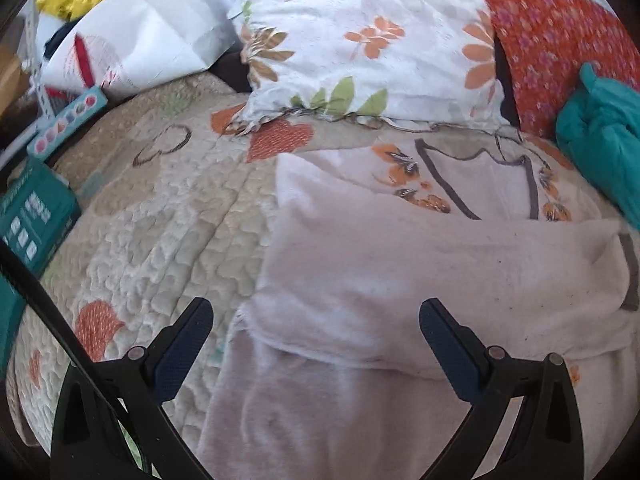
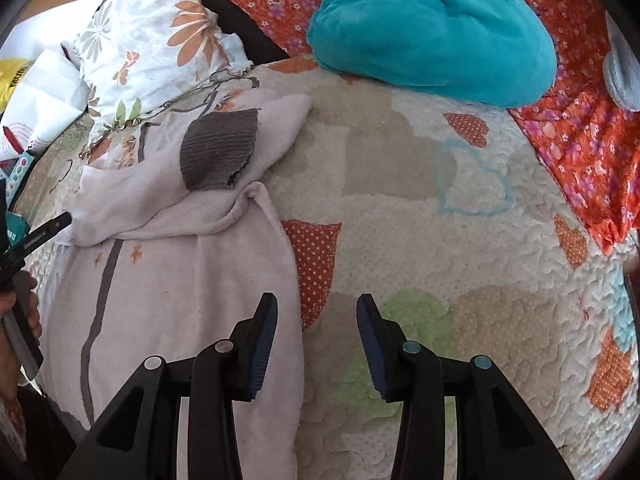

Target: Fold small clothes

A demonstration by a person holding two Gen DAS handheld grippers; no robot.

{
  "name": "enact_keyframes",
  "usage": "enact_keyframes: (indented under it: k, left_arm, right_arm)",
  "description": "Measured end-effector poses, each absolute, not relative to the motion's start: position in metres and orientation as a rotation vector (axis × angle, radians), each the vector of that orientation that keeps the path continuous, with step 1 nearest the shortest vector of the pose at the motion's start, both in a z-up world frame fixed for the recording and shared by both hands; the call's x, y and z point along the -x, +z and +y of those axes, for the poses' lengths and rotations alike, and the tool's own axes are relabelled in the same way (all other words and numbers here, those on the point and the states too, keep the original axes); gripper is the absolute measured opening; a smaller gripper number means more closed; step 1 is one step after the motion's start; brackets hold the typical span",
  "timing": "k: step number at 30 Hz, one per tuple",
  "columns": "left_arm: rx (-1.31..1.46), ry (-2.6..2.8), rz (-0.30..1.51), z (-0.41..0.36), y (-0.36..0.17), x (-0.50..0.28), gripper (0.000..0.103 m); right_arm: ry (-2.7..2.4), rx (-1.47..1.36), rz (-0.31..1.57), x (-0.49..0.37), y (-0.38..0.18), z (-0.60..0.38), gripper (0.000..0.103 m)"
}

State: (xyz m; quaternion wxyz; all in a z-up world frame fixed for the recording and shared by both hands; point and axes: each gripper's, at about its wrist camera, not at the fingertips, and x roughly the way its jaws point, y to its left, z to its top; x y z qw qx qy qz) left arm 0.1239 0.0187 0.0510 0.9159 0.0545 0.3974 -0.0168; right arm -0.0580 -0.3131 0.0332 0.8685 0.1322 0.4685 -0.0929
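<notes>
My left gripper [image 1: 316,336]: jaws wide apart, nothing in them, over the near part of the garment. My right gripper [image 2: 317,334]: jaws apart, empty, at garment's right edge, right finger over bare quilt.
Pale pink fleece garment [image 1: 400,280], grey trim: spread on the quilt, upper part folded down over lower; grey ribbed cuff [image 2: 218,152] lying on top of the fold.
Patchwork quilt [image 2: 440,240], cream w/ orange, green, tan patches: covers the bed.
Floral pillow [image 1: 360,40]: behind garment, far edge.
Teal plush cushion [image 2: 432,36]: far right, on red floral cloth [image 2: 580,132].
White bag [image 1: 140,32], teal box [image 1: 32,216]: left of bed.
</notes>
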Motion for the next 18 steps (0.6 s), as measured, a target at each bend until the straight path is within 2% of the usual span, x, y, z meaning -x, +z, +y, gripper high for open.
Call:
enact_keyframes:
  k: [4,8,13,18]
  left_arm:
    - [-0.236,-0.022,0.789,0.006,0.043,-0.127,0.103]
    - [-0.228,0.011,0.839,0.015,0.032,-0.148,0.103]
    - [-0.206,0.087,0.877,0.039,0.03,-0.169,0.103]
    - [-0.159,0.251,0.899,0.084,0.04,-0.173,0.103]
  right_arm:
    - [-0.145,-0.31,0.982,0.043,0.032,-0.303,0.045]
    - [-0.124,-0.26,0.969,0.031,0.035,-0.281,0.045]
    - [-0.122,-0.252,0.955,0.021,0.036,-0.272,0.045]
    - [-0.188,-0.26,0.911,0.003,0.058,-0.308,0.045]
